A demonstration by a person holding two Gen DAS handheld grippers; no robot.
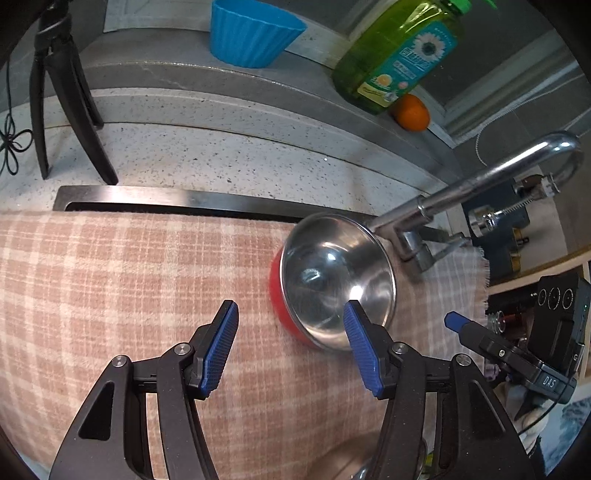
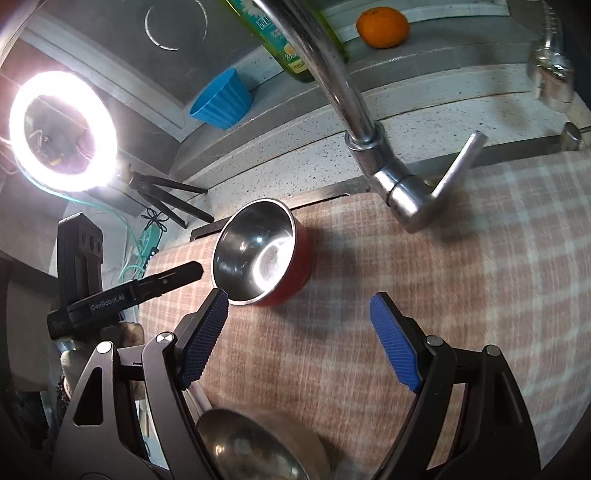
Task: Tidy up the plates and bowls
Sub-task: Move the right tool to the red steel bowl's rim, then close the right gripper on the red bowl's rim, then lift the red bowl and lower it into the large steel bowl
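Observation:
A red bowl with a shiny steel inside (image 1: pixel 336 280) stands upright on the pink checked cloth (image 1: pixel 129 280), just beyond my left gripper's right finger. My left gripper (image 1: pixel 291 343) is open and empty, hovering over the cloth. In the right wrist view the same red bowl (image 2: pixel 258 251) sits ahead and left of my right gripper (image 2: pixel 299 332), which is open and empty. A second steel bowl (image 2: pixel 251 450) lies at the near edge below the right gripper. The other gripper (image 2: pixel 122 291) shows at the left.
A chrome faucet (image 1: pixel 480 184) rises at the cloth's far right edge. On the ledge behind are a blue ribbed cup (image 1: pixel 251 33), a green detergent bottle (image 1: pixel 399 51) and an orange (image 1: pixel 412 112). A black tripod (image 1: pixel 62 99) stands far left; a ring light (image 2: pixel 62 133) glares.

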